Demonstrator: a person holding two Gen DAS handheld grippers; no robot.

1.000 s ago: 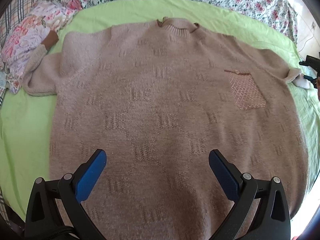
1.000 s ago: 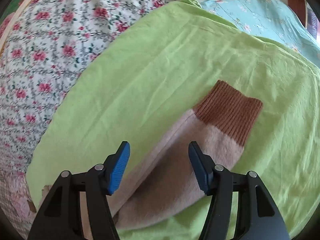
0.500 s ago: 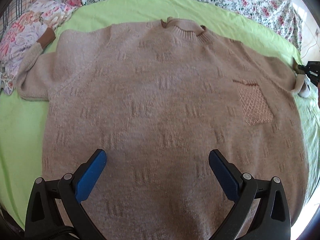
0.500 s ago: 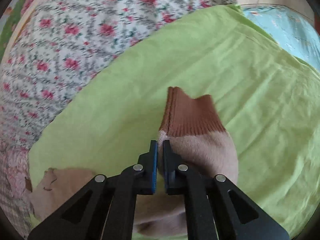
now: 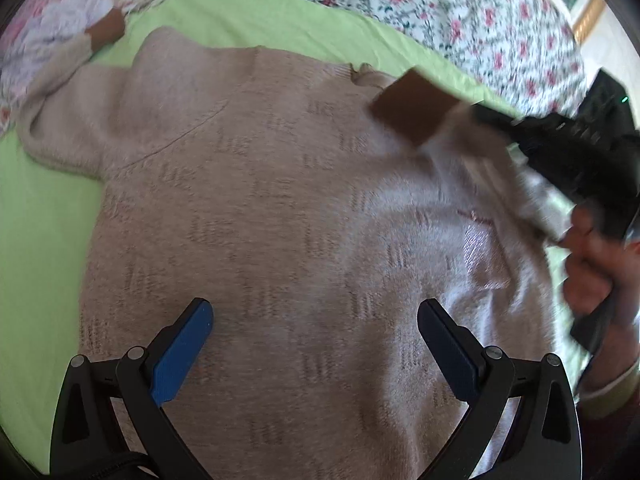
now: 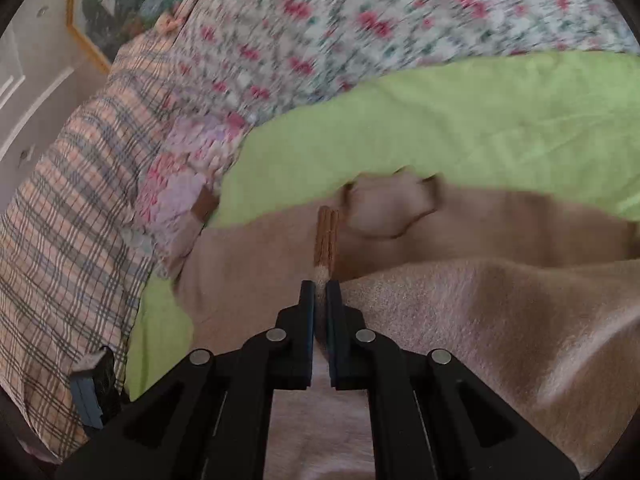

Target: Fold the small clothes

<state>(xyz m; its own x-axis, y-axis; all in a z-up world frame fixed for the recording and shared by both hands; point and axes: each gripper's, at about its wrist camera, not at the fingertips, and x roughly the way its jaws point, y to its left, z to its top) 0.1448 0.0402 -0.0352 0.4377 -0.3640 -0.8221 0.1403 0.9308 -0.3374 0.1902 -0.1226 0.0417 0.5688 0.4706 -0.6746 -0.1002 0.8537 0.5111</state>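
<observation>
Beige knitted sweater (image 5: 280,208) lies spread flat on a lime-green sheet (image 5: 44,216), filling most of the left wrist view, with its neckline (image 5: 364,74) at the far edge. Its sleeve on the left of that view runs out toward the far left, and that sleeve's brown cuff (image 5: 106,32) rests on a pink-and-white patterned cloth (image 5: 52,20). A shiny woven pocket patch (image 5: 486,256) shows on the right of the sweater's chest.

Left gripper (image 5: 316,344) is held above the near part of the sweater body with its blue-padded jaws spread wide apart and nothing between them.

Right gripper (image 6: 321,292) has its jaws pressed together on the other sleeve (image 6: 480,320), just behind that sleeve's brown ribbed cuff (image 6: 326,236), which stands edge-on beyond the fingertips. In the left wrist view this second cuff is lifted over the sweater's chest near the neckline, with the sleeve trailing back to the right gripper at the right edge; the view is blurred there. The person's hand (image 5: 592,264) grips the tool's handle at the right.

Floral bedding (image 6: 360,28) lies beyond the green sheet, and a plaid cloth (image 6: 68,208) lies to its left in the right wrist view.
</observation>
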